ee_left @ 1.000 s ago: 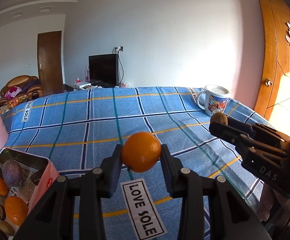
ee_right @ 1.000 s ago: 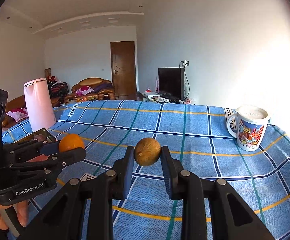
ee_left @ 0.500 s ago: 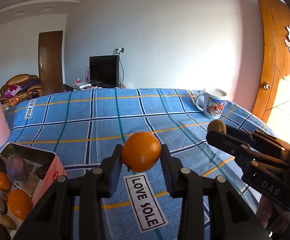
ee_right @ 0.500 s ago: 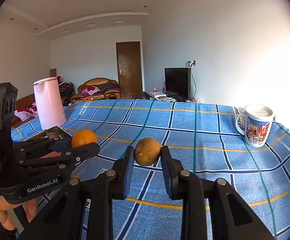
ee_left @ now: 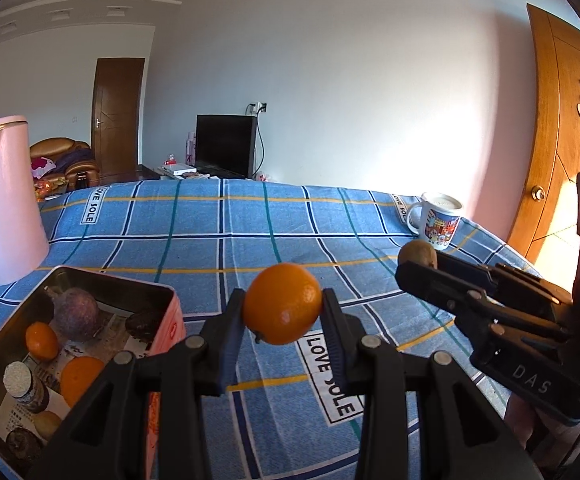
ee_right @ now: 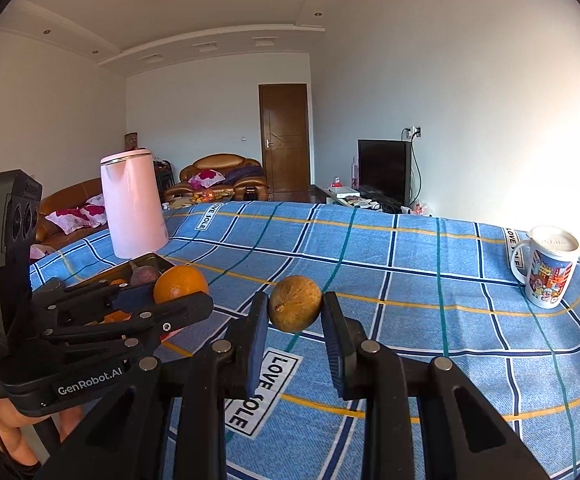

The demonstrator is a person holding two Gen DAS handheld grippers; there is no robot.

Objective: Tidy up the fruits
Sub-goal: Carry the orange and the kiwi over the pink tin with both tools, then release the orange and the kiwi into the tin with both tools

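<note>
Both fruits ride leftward: the left hand-held gripper (ee_left: 282, 312), clamped on the orange (ee_left: 282, 303), now nears the tin (ee_left: 168, 312); right hand-held gripper (ee_right: 294, 314) grips the brown fruit (ee_right: 294, 309).

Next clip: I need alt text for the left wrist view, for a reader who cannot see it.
The left gripper holds an orange above a blue checked cloth. At lower left is an open tin holding other fruit; at right the right gripper holds a brown fruit. A pink kettle and a mug stand farther back.
</note>
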